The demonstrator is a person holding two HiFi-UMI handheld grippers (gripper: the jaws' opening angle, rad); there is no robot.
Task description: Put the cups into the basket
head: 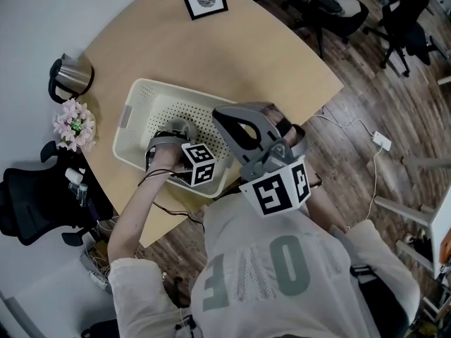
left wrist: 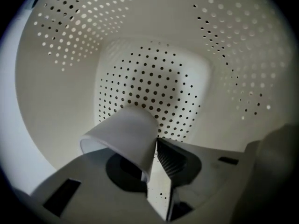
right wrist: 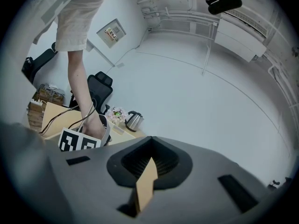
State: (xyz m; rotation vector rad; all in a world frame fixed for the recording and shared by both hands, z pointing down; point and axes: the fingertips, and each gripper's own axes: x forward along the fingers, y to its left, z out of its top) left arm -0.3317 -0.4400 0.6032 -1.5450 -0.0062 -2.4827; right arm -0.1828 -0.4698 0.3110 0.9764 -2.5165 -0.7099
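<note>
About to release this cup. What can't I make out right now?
1. Basket floor: in the head view the left gripper and right gripper cover much of it, so cups already inside cannot be counted.
2. Cup: the left gripper view shows its wall pinched, but its own body hides whether it touches the basket floor.
3. Right gripper view: faces wall and ceiling; the basket does not show there.

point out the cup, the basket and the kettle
cup (left wrist: pixel 124 134): left gripper view, on its side wall
basket (head: pixel 187 111): head view, on its bare perforated floor
kettle (head: pixel 72 72): head view, on its metal body
</note>
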